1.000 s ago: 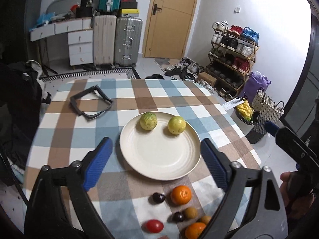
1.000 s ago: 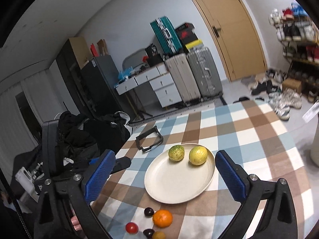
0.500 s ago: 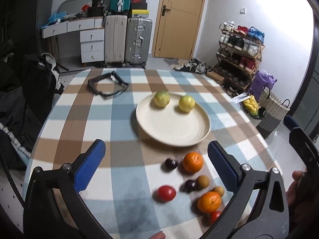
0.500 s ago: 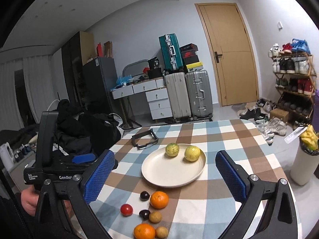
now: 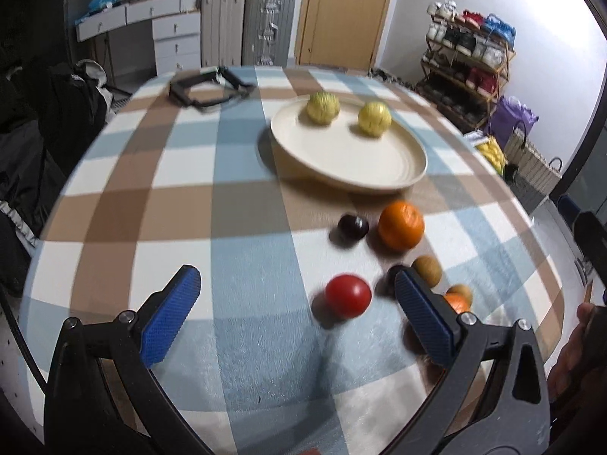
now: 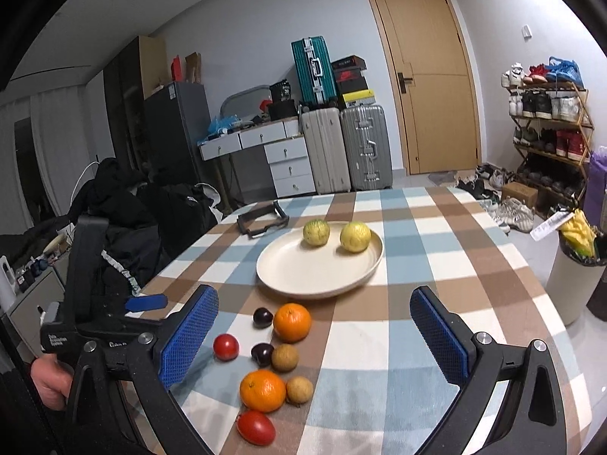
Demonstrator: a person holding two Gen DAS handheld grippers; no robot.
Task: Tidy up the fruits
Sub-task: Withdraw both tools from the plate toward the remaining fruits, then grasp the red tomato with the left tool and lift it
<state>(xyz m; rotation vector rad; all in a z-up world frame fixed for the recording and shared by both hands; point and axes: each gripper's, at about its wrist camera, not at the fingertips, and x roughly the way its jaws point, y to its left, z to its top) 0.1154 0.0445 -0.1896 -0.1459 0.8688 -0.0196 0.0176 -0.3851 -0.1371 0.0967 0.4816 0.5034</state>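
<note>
Between plate [image 5: 411, 174] rim and fruits [image 5: 401, 224], narrow bare cloth [image 5: 212, 204]

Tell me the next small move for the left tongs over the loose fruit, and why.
Probably ease the left tongs down around the red tomato and close. They stand open and empty, and the tomato lies on the checked cloth between their pads, nearer the right one. The plate holds only two yellow-green fruits, so there is room.
</note>
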